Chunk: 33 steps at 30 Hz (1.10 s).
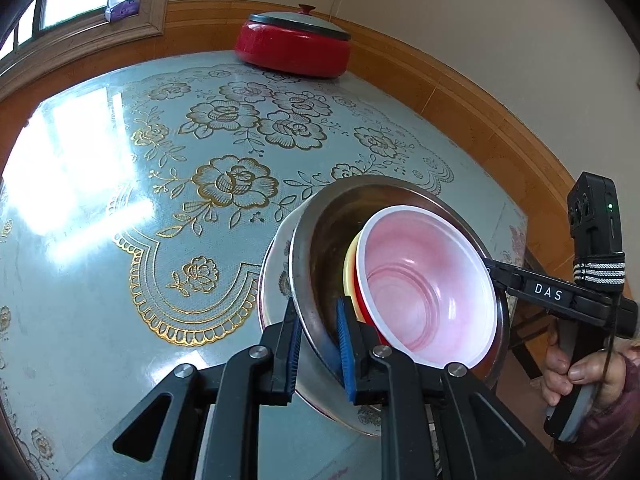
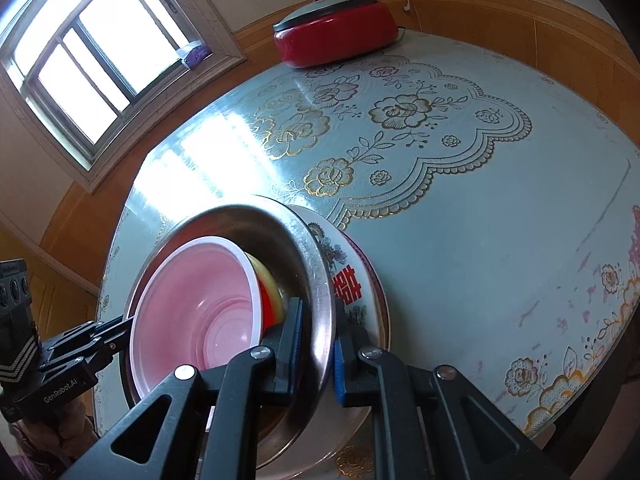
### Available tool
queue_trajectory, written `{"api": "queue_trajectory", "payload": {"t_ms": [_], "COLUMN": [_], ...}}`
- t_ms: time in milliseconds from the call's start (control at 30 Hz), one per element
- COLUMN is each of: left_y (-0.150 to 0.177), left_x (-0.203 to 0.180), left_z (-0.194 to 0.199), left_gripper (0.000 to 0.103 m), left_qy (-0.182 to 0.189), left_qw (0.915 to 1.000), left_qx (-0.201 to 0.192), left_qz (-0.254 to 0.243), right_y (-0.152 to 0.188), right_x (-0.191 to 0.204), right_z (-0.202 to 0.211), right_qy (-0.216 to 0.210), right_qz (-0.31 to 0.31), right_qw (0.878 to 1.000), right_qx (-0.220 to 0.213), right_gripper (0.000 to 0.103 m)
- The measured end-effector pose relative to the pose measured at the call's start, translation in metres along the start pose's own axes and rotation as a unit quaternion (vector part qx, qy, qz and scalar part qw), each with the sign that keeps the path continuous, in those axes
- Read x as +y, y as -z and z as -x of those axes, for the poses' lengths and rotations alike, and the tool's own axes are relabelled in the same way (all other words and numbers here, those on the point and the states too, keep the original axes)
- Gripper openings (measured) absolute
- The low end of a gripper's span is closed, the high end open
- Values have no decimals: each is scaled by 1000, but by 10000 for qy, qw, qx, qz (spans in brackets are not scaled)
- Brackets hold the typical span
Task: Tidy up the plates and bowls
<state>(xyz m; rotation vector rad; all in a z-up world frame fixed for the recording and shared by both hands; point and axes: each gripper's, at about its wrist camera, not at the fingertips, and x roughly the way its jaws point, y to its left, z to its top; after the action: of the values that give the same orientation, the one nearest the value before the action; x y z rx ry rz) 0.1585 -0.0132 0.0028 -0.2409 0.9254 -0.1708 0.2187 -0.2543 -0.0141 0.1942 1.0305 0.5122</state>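
Note:
A stack of dishes stands on the table: a white plastic bowl (image 1: 428, 284) with a pink inside, nested over a red and a yellow bowl (image 1: 349, 268), inside a steel bowl (image 1: 316, 248), which rests on a flowered china plate (image 1: 272, 276). My left gripper (image 1: 318, 340) is shut on the steel bowl's near rim. My right gripper (image 2: 318, 340) is shut on the opposite rim of the steel bowl (image 2: 320, 280); the plate (image 2: 352, 280) lies under it. Each gripper shows in the other's view, the right one (image 1: 496, 274) and the left one (image 2: 120, 332).
A red pot with a grey lid (image 1: 294, 42) stands at the table's far edge, also in the right wrist view (image 2: 336, 26). The table (image 1: 120, 200) has a pale blue cloth with gold flowers under glass. A window (image 2: 88, 48) and wood-panelled wall lie beyond.

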Motion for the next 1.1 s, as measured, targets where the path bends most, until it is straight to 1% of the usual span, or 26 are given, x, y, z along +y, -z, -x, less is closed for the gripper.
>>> {"api": "queue_trajectory", "payload": {"t_ms": [100,233,433,633,667,733,967,1100], "left_y": [1,2,5,7,7,8,9,12], "left_x": [-3,0,0,-3,-3,-5,-5,-6], "left_z": [2,5,6,11,11,13,13,14], "left_gripper": [18,18,19,20,20,20,21,23], "left_qy": [-44,73,249,313,321,325,286,238], "left_qw": [9999,9999,9997,9995,9995,9994,9995,9996], "left_qx": [-68,-85,-44,-59,-54,-76,-96,-123], "left_qz": [-91,-22,36,24,33,1,-8,-58], "right_y": [0,0,7,14,14,15,17,20], "right_x": [2,-2,-7,-6,-5,-4,-6,-7], "right_z": [0,1,13,17,16,14,15,23], "right_qy": [40,-17,-100,-55,-26,6,-15,63], "right_qz": [-32,-319,-572,-576,-566,-547,-719,-749], "right_qw": [10000,9995,9983,9982,9983,9984,9974,9972], "right_qx": [2,51,-25,-127,-127,-107,-10,-64], "right_gripper": [14,14,23,22,22,15,16,20]}}
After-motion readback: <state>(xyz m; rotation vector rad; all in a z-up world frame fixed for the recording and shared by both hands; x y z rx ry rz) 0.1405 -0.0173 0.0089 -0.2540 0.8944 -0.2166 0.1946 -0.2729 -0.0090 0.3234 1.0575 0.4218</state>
